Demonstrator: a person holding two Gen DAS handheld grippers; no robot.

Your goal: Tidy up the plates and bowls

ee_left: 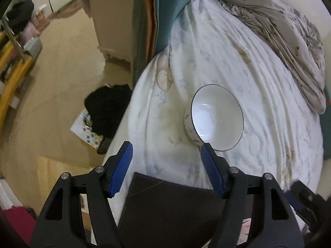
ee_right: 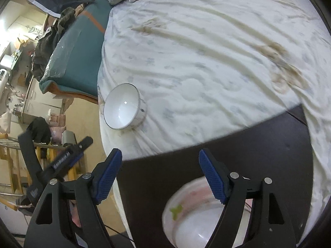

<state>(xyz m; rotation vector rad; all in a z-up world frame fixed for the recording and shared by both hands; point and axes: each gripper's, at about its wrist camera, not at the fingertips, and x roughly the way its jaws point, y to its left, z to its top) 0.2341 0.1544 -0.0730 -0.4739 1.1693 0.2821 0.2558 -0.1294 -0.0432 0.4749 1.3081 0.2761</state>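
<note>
A white bowl with a thin dark rim lies tipped on its side on the white bed sheet. My left gripper hangs open and empty just in front of it, with its right fingertip close to the bowl's rim. In the right wrist view the same bowl rests near the bed's left edge. My right gripper is open with nothing between its pads. It hovers over a dark board that carries a pink-patterned dish, partly hidden by the right finger.
A crumpled grey quilt lies at the far side of the bed. A teal cover hangs beside the bed. The floor on the left holds black clothing, a cabinet and yellow racks. The left gripper shows in the right view.
</note>
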